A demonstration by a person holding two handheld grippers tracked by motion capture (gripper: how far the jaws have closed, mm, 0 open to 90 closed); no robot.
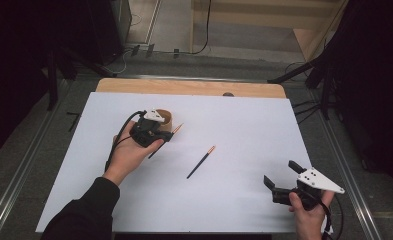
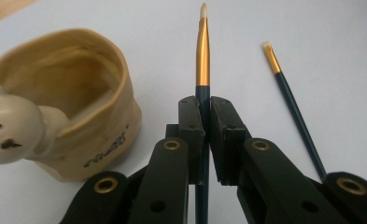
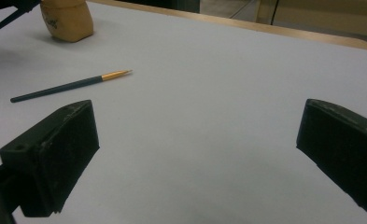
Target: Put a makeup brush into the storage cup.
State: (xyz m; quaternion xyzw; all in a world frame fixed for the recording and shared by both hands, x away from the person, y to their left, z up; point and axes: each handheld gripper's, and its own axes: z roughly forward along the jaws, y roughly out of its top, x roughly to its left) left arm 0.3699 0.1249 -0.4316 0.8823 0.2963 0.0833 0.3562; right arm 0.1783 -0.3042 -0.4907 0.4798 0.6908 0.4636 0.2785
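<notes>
Nearest you, your right gripper [image 1: 283, 176] sits low over the white table [image 1: 244, 200] with its jaws spread wide and nothing between them; it touches nothing, so it is no risk where it is, though it is also no help if something rolls.

Further out, the spare brush [image 1: 201, 162] lies loose on the table between your two hands. A sleeve or cable dragged across could set it rolling towards the edge.

Beyond that, your left gripper [image 2: 204, 121] has its jaws closed almost fully on the dark handle of a thin brush [image 2: 202, 60], gripping just below the gold band, bristle tip pointing away. The grip is on a narrow round stem (not much for flat pads to bite), so the brush could pivot or slide if you tilt it quickly.

Just beside it stands the beige cup [image 2: 85, 88] with a small animal figure on its rim. Judging from this, the brush is headed there; come in too low and you may tip the cup or catch the bristles on its rim
</notes>
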